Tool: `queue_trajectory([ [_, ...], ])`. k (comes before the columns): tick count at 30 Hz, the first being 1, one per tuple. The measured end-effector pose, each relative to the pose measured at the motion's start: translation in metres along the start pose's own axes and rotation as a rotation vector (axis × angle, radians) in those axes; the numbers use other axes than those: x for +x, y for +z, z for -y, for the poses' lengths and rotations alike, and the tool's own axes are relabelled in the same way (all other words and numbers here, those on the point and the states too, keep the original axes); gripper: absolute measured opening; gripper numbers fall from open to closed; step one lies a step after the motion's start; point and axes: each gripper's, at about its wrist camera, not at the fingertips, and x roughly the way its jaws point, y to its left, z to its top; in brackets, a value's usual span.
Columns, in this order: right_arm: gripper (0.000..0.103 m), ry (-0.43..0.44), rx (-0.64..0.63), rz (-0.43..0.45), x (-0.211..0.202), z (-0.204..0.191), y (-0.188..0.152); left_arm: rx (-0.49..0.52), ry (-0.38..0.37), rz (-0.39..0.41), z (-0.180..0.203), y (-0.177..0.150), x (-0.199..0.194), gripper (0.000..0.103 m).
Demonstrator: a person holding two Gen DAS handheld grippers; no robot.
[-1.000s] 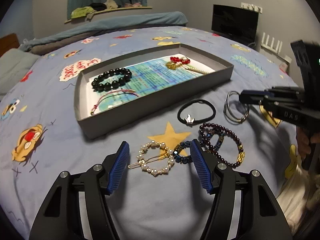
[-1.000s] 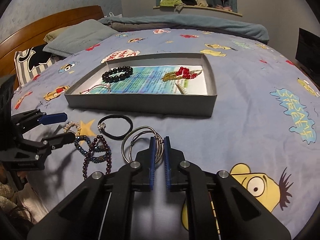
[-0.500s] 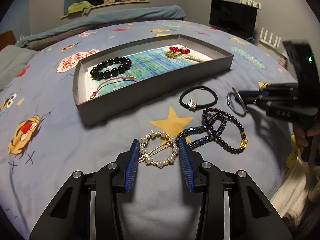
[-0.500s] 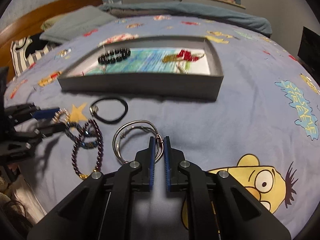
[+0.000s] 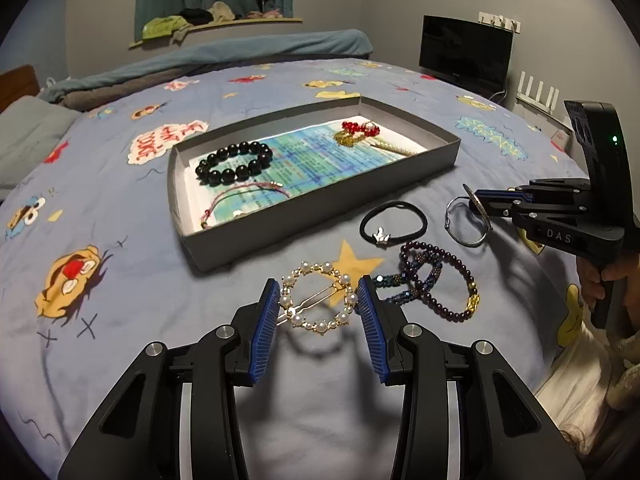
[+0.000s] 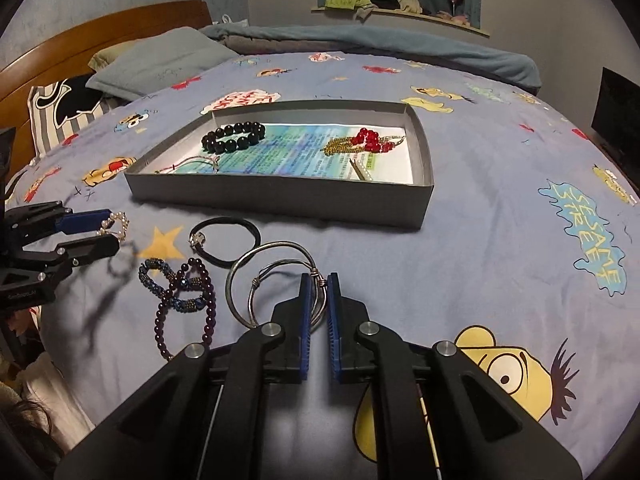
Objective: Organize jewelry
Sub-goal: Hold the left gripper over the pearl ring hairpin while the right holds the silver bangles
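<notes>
A gold hair clip ringed with pearls (image 5: 316, 300) sits between the blue pads of my left gripper (image 5: 319, 300), which is shut on it and holds it just above the bedsheet. From the right wrist view the same clip (image 6: 116, 222) hangs in the left gripper (image 6: 114, 229). My right gripper (image 6: 317, 284) is shut on linked silver bangles (image 6: 260, 276), tilted up off the sheet; in the left wrist view the bangles (image 5: 466, 224) hang from the right gripper (image 5: 478, 200). The grey tray (image 5: 320, 208) holds a black bead bracelet (image 5: 234, 162), a pink cord bracelet and red-and-gold pieces.
On the sheet before the tray lie a black hair tie (image 5: 394, 220) with a silver charm and tangled purple and blue bead bracelets (image 5: 436, 284). A person's hand (image 5: 600, 280) grips the right tool. Pillows (image 6: 160, 60) and a wooden headboard stand far left; a monitor (image 5: 466, 54) stands back right.
My left gripper's fingers closed in from wide apart onto the pearl clip and raised it slightly. The right gripper lifted and tilted the silver bangles off the sheet.
</notes>
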Motion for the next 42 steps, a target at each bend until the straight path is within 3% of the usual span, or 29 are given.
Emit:
queue_trajectory([
  [4, 0.008, 0.016, 0.038, -0.013, 0.004, 0.006, -0.002, -0.004, 0.0, -0.009, -0.001, -0.003, 0.002, 0.042],
  [10, 0.008, -0.036, 0.02, -0.009, 0.008, 0.007, 0.004, -0.002, -0.001, -0.012, 0.0, -0.003, 0.003, 0.042],
  [19, 0.029, -0.02, -0.036, -0.012, 0.013, -0.005, 0.012, -0.001, 0.003, -0.015, -0.001, -0.004, 0.003, 0.042],
  [30, 0.028, 0.027, 0.047, -0.021, 0.001, 0.011, 0.007, -0.001, 0.002, -0.016, -0.002, -0.003, 0.005, 0.042],
  [33, 0.018, 0.014, 0.066, -0.002, -0.006, 0.018, 0.008, 0.002, 0.001, -0.018, -0.001, -0.003, 0.006, 0.042],
  [42, 0.018, 0.024, 0.073, -0.046, 0.005, 0.019, 0.004, 0.003, 0.009, -0.017, -0.001, -0.002, 0.005, 0.042],
])
